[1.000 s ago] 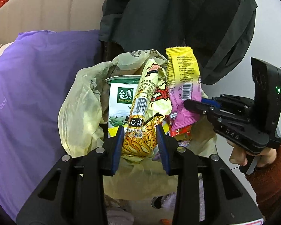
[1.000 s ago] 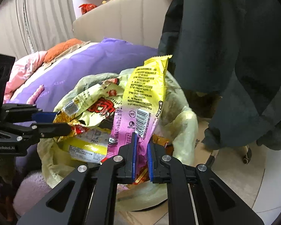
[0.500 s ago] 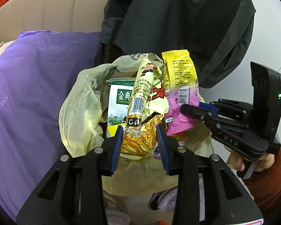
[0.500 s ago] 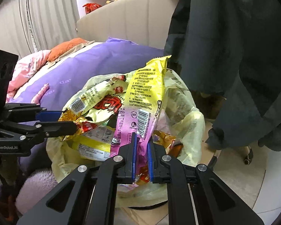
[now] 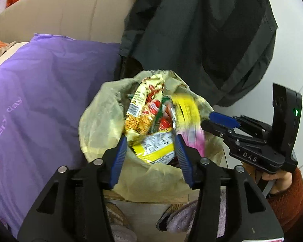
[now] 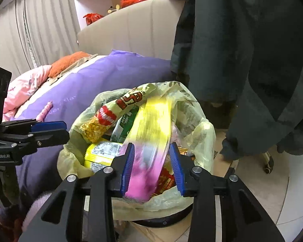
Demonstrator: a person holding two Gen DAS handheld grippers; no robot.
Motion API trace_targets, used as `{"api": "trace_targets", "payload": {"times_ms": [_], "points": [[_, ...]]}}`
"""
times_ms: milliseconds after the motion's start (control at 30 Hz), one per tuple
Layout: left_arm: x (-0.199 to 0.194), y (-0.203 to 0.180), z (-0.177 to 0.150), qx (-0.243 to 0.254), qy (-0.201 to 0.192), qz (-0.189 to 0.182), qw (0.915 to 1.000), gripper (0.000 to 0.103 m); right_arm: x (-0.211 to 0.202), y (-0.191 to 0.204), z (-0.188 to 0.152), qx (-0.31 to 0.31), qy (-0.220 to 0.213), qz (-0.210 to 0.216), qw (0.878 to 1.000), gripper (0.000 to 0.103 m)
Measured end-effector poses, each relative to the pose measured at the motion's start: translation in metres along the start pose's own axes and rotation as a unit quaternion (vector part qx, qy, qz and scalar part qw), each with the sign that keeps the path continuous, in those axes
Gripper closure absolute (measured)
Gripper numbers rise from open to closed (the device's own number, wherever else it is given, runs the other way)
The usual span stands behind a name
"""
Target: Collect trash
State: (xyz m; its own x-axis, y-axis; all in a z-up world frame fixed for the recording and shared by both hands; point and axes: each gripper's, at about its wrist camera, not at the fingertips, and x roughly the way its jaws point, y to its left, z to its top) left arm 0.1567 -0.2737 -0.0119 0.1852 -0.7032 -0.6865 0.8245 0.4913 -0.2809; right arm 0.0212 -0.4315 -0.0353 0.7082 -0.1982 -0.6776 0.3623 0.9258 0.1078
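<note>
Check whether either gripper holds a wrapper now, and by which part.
Neither. Both sets of jaws have just opened; the yellow-pink wrapper and noodle wrapper are dropping into the bag.

A lived-in bedroom at home. A bed (image 6: 86, 84) with a purple duvet (image 5: 50, 92) and pink and orange pillows (image 6: 26, 84) fills the left; grey curtains (image 6: 40, 28) hang beyond the bed, a padded beige headboard (image 6: 131, 28) rises behind it, and a dark coat (image 6: 242, 60) hangs just right of it.
</note>
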Motion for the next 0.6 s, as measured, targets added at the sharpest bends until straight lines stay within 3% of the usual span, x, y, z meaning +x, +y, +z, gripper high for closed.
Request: {"api": "trace_targets", "payload": {"times_ms": [267,400,600], "points": [[-0.059,0.015,-0.016,-0.023,-0.068,0.074,0.9947,0.033,-0.031,0.013,-0.001,0.031,-0.042,-0.007,0.999,0.060],[-0.103,0.028,-0.043,-0.035,-0.102,0.137,0.9847,0.032,-0.057,0.036,-0.004,0.034,-0.062,0.000,0.997,0.060],[-0.164,0.032,-0.095,-0.053,-0.139,0.230,0.9619,0.032,-0.091,0.098,-0.021,-0.002,-0.086,0.029,0.996,0.060]]}}
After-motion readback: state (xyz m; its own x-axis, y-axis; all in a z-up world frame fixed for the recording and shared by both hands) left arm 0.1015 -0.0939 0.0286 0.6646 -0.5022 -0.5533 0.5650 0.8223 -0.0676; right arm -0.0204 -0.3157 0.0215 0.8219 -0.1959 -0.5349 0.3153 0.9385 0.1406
